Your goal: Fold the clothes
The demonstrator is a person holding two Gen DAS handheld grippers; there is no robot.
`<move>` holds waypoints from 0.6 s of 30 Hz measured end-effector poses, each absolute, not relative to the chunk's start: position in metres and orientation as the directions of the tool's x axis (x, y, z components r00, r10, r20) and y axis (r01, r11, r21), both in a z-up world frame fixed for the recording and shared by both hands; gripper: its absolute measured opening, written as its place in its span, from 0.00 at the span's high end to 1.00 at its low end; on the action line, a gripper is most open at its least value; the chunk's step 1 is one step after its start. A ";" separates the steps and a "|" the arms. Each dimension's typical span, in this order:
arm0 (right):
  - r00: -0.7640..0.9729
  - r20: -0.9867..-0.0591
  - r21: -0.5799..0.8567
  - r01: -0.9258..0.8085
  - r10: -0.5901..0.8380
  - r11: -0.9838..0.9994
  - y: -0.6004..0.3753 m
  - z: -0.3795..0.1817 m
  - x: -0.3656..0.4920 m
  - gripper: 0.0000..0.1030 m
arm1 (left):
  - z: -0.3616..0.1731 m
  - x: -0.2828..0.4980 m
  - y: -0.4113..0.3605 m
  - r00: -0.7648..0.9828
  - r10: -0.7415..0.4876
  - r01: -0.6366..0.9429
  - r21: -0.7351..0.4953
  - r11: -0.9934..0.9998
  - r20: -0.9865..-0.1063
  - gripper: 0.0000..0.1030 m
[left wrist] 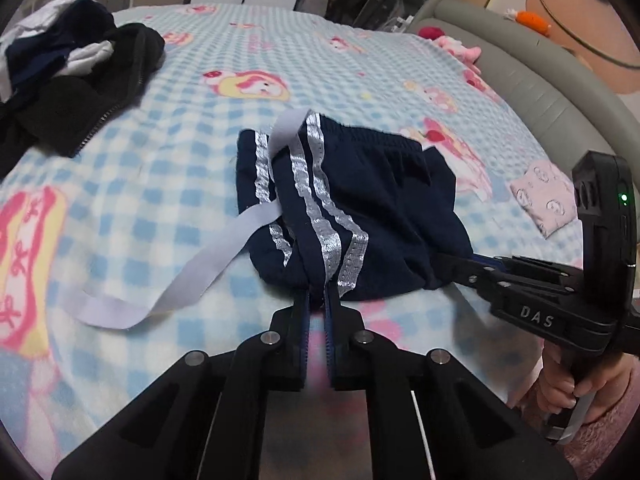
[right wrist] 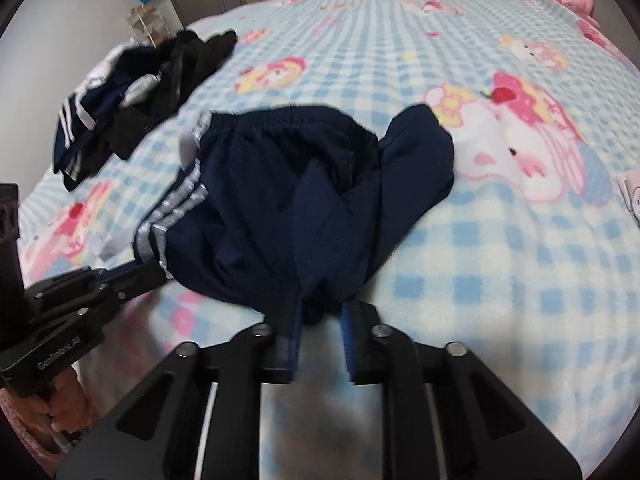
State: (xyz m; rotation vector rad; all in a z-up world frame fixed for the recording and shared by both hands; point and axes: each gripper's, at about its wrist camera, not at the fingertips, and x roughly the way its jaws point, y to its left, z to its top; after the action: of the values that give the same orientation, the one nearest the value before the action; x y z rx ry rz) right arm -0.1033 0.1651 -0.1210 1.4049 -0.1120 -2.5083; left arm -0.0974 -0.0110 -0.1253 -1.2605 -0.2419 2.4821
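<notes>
Navy shorts (left wrist: 360,208) with silver side stripes lie bunched on the blue checked blanket (left wrist: 160,168). My left gripper (left wrist: 318,300) is shut on the striped near edge of the shorts. A pale ribbon-like strap (left wrist: 208,264) trails from them to the left. My right gripper (right wrist: 322,312) is closed on the near navy edge of the shorts (right wrist: 304,200), with fabric bunched between its fingers. Each gripper shows in the other view: the right one (left wrist: 452,268) at the shorts' right edge, the left one (right wrist: 152,276) at the striped corner.
A heap of dark and white clothes (left wrist: 76,76) lies at the far left of the bed, also seen in the right wrist view (right wrist: 132,92). A small pink folded cloth (left wrist: 544,196) lies at the right. A grey padded bed frame (left wrist: 520,76) curves along the right side with plush toys (left wrist: 456,46).
</notes>
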 end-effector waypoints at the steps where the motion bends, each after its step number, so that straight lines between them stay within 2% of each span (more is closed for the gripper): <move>1: -0.506 -0.820 0.200 0.184 -0.267 -0.962 0.167 -0.117 -0.101 0.88 | -0.122 -0.095 -0.016 -0.550 0.378 -0.226 -0.303 -0.926 -0.745 0.95; 7: -0.494 -0.823 0.229 0.162 -0.280 -0.960 0.178 -0.118 -0.102 0.89 | -0.127 -0.097 -0.034 -0.505 0.411 -0.207 -0.356 -0.911 -0.759 0.94; 8: -0.485 -0.828 0.233 0.160 -0.282 -0.959 0.178 -0.121 -0.103 0.89 | -0.129 -0.097 -0.034 -0.484 0.430 -0.214 -0.374 -0.903 -0.762 0.91; 11: -0.480 -0.824 0.279 0.122 -0.303 -0.952 0.190 -0.123 -0.102 0.81 | -0.127 -0.095 -0.048 -0.468 0.496 -0.205 -0.456 -0.866 -0.732 0.87; 13: -0.496 -0.805 0.325 0.092 -0.326 -0.941 0.201 -0.117 -0.100 0.77 | -0.116 -0.096 -0.059 -0.528 0.499 -0.194 -0.475 -0.859 -0.687 0.84; 17: -0.559 -0.767 0.303 0.119 -0.316 -0.946 0.200 -0.097 -0.101 0.72 | -0.099 -0.106 -0.044 -0.586 0.512 -0.267 -0.446 -0.854 -0.629 0.83; 18: -0.566 -0.765 0.281 0.134 -0.306 -0.950 0.195 -0.094 -0.102 0.65 | -0.101 -0.111 -0.034 -0.573 0.517 -0.291 -0.432 -0.854 -0.636 0.82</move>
State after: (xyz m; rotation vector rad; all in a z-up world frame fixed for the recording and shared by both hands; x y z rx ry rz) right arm -0.1024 0.1952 -0.0944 1.3073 -0.2799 -2.5629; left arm -0.1113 -0.0342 -0.1006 -1.1012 -0.3880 2.4083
